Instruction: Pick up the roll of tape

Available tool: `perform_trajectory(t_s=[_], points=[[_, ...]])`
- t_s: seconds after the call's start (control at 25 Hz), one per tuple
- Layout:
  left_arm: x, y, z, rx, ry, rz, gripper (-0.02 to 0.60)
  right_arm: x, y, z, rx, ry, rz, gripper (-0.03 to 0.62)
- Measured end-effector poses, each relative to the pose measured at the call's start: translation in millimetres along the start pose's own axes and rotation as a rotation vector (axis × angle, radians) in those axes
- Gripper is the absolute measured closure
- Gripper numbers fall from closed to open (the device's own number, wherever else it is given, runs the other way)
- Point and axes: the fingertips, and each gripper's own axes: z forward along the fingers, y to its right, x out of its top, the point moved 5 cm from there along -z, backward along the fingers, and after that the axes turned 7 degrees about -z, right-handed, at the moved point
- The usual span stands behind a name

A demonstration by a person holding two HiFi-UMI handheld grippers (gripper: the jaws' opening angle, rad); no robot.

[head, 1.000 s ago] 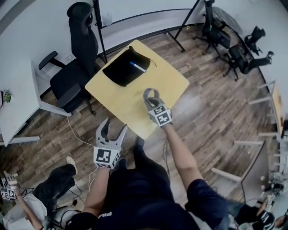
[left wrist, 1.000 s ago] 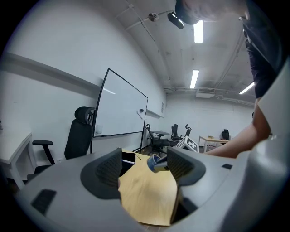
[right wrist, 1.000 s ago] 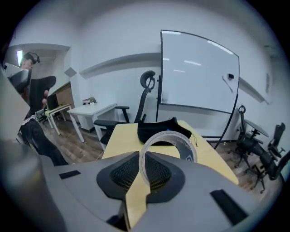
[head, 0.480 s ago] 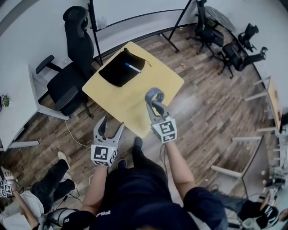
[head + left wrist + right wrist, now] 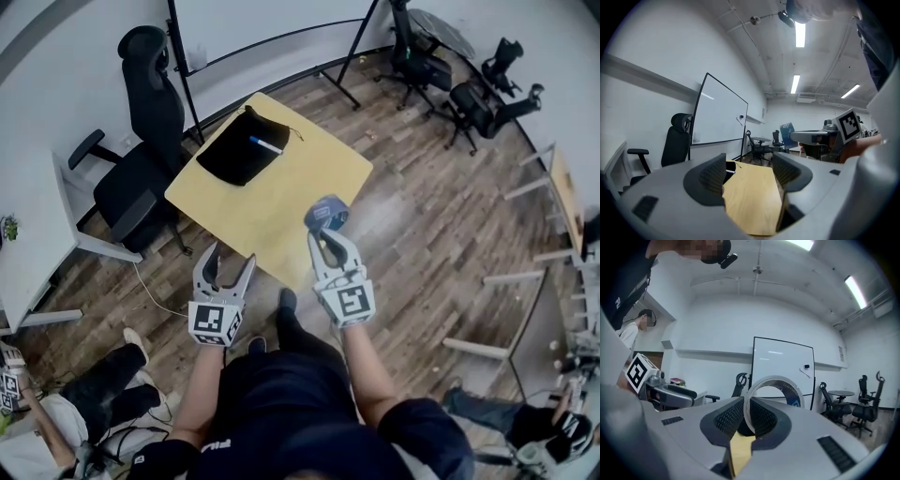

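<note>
The roll of tape (image 5: 326,213) is a blue and grey ring held in the air past the near right edge of the yellow table (image 5: 281,192). My right gripper (image 5: 325,235) is shut on its rim. In the right gripper view the tape (image 5: 774,389) stands upright between the two dark pads. My left gripper (image 5: 223,266) hovers at the table's near corner, open with nothing between its fingers. In the left gripper view the left gripper (image 5: 749,172) looks across the bare tabletop (image 5: 752,201).
A black pouch (image 5: 238,149) with a blue-and-white pen (image 5: 263,144) lies on the table's far side. A black office chair (image 5: 141,159) stands left of the table, a whiteboard stand (image 5: 272,42) behind it, more chairs (image 5: 469,98) at the back right. A person (image 5: 66,412) sits at the lower left.
My right gripper has lifted the tape off the table and drawn it up and towards me, past the near right edge. The left gripper has stayed about where it was.
</note>
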Motion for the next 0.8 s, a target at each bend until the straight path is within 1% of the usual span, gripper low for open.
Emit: perform_trajectory(t_s=[0.24,0.44,0.8], points=[[4.5,0.2,-2.6,-0.009,0.007,-0.001,0.288,10.8,1.9,-18.1,-0.046,0.027,0.053,0.553],[6.0,1.8,-4.3,-0.015,0.006,0.000,0.288,6.9,6.9,-28.4,-0.081,0.019,0.065,0.553],[6.3,10.5,-3.7,-0.025,0.005,0.004,0.288,3.4,10.1,-38.5,-0.092,0.014,0.071,0.553]])
